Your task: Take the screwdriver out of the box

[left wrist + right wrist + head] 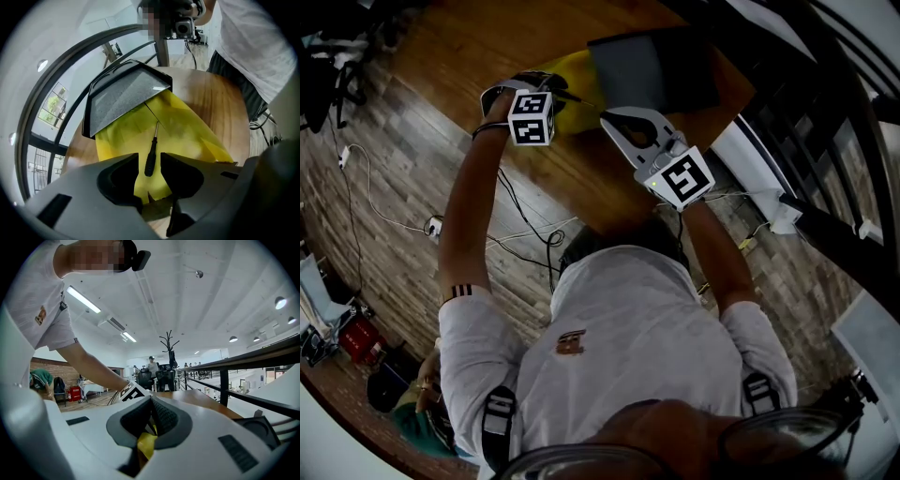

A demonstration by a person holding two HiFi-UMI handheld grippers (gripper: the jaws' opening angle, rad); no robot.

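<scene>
A person in a white shirt (628, 328) leans over a wooden counter (220, 108), working a hand-held claw in each hand at an open yellow box (131, 136). The left claw (149, 161), dark in colour, is stretched out over the box with its jaws narrowly apart. The screwdriver (152, 150) lies inside the box directly ahead of it. The black handle sits in the gap between the two jaw tips, with a sliver of yellow showing on either side, and the thin metal shaft points away from the claw toward the box's dark grey lid (124, 96). That lid stands raised just beyond the screwdriver's tip, on the far side of the box from the left claw.

The white right claw (151, 414) is pinched closed on a strip of the yellow box, which shows between and below its ribbed pads (164, 418). From above, the right claw reaches in beside the left one, its tips at the box's near edge under the lid. Each claw's square-marked cube (531, 117) sits behind its jaws, toward the person's forearms.
</scene>
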